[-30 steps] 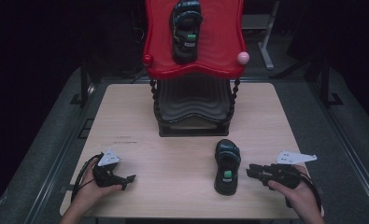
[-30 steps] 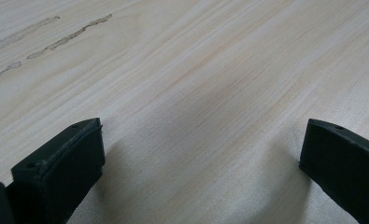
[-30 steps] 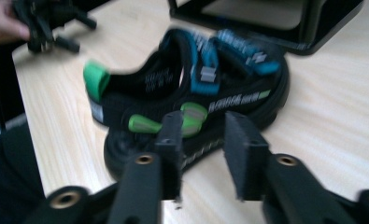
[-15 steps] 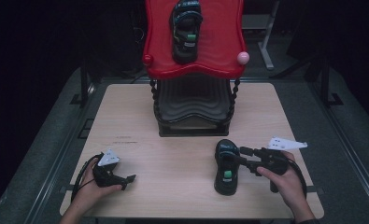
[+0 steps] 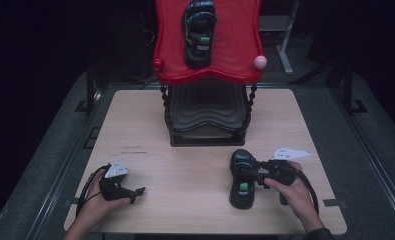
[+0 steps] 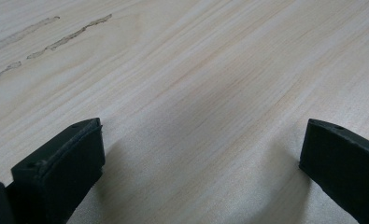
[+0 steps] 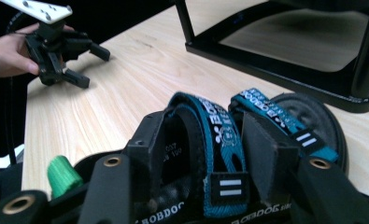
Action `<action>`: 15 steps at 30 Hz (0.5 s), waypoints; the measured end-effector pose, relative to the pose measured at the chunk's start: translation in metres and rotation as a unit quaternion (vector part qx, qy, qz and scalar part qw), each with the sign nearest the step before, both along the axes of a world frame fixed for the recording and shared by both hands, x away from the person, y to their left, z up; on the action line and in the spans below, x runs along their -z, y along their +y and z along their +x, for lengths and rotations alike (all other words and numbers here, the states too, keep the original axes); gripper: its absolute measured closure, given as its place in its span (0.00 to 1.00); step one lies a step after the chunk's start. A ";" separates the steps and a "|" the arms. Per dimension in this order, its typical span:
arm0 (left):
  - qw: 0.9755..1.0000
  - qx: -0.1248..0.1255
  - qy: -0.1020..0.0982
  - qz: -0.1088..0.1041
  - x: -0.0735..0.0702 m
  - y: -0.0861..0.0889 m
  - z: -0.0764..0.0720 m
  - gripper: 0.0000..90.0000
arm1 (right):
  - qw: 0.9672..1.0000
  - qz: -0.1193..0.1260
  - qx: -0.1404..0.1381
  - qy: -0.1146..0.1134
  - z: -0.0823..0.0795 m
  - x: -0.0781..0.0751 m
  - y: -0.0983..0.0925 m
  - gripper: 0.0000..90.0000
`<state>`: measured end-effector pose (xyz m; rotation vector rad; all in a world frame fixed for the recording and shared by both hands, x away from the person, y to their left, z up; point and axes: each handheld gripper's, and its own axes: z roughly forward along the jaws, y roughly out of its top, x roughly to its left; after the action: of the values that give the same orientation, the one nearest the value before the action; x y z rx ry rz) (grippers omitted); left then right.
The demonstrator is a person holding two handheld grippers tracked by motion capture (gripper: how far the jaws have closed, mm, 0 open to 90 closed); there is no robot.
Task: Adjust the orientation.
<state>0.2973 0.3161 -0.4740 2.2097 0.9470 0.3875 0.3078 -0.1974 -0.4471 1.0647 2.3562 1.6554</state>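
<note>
1. A black sandal (image 5: 243, 178) with teal straps lies flat on the near right part of the wooden table (image 5: 195, 155), toe end toward the shoe rack (image 5: 207, 117), a green tab on its near part.
2. The right gripper (image 5: 252, 172), held in the person's right hand (image 5: 292, 190), reaches the sandal from its right side, level with the tabletop.
3. In the right gripper view the jaws straddle one teal strap (image 7: 219, 140) of the sandal: one black jaw stands inside the strap's loop and the other just beyond it, between this strap and the next teal strap (image 7: 275, 116).
4. Those jaws have just been closing after a wider opening. The strap is between them and the pads lie close against it, but whether they press on it cannot be told.
5. The sandal's sole rests on the table, and its green tab (image 7: 63, 175) shows low on the left of the right gripper view.
6. The left gripper (image 5: 135, 192), in the person's left hand (image 5: 97, 200), sits on the near left of the table, well apart from the sandal.
7. Its jaws stand wide apart with nothing but bare wood between them, as the left gripper view shows.
8. A second sandal (image 5: 199, 31) of the same kind lies on the red top shelf (image 5: 235, 50) of the rack at the far middle of the table.
</note>
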 end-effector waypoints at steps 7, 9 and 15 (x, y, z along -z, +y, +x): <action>1.000 0.000 0.000 0.000 0.000 0.000 0.000 0.00 | 1.000 0.004 0.005 0.002 0.002 0.002 -0.003 0.71; 1.000 0.000 0.000 0.000 0.000 0.000 0.000 0.00 | 1.000 0.007 0.004 0.002 0.003 0.002 -0.004 0.73; 1.000 0.000 0.000 0.000 0.000 0.000 0.000 0.00 | 1.000 0.025 0.001 0.004 0.002 0.000 -0.006 0.74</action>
<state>0.2973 0.3161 -0.4740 2.2095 0.9472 0.3875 0.3098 -0.2032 -0.4472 1.0818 2.3301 1.7210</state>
